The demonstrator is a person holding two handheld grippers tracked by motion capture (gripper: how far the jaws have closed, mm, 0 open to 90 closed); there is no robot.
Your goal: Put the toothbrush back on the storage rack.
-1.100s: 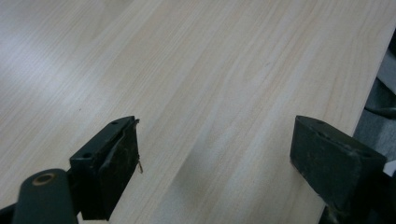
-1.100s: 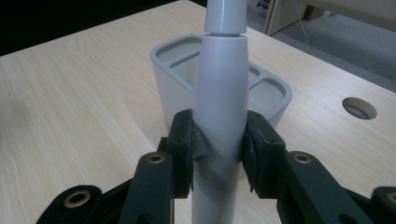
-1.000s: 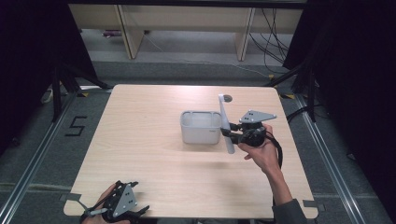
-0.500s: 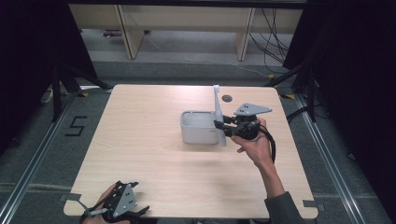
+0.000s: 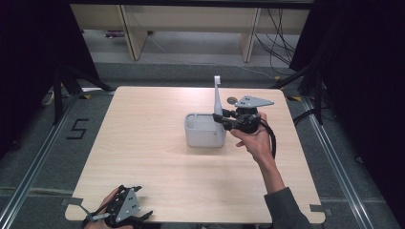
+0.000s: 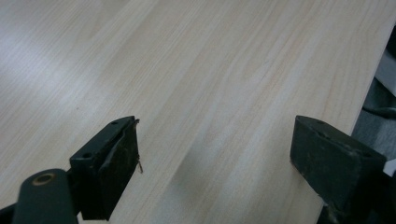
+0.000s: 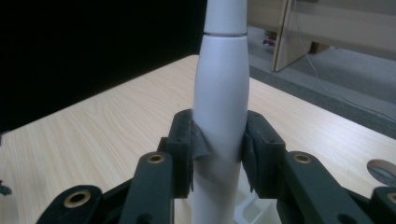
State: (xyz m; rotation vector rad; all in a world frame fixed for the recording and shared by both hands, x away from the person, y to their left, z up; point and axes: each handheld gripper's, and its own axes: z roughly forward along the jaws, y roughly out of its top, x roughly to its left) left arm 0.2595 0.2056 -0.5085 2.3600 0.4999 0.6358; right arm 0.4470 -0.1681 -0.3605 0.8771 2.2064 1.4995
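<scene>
Toothbrush-like white stick (image 5: 217, 98) stands upright above the right rim of the grey box (image 5: 204, 138), clamped low on its length by the right gripper (image 5: 220, 117), whose pads press on it from both sides. In the right gripper view the white stick (image 7: 220, 107) rises between the two black jaws as a smooth rounded handle with a seam near the top; its upper end is cut off by the top edge, and its lower end drops out of sight behind the jaws, so whether it touches the box cannot be told. In the high view the tip of the stick is small and pale against the wood, and its exact kind is hard to make out. A hand (image 5: 255, 140) holds that gripper from the right, its sleeve running off the bottom edge. The box sits near the middle of the table (image 5: 153, 171), and its inside looks pale and bare, though the far wall hides part of it. The left gripper (image 5: 125, 213) lies at the near left edge of the table, partly cut off by the bottom of the high view; in its own view the jaws stand wide apart over bare wood with nothing between them. A small round disc (image 5: 232, 100) lies on the table behind the right gripper, half hidden by its grey plate.
</scene>
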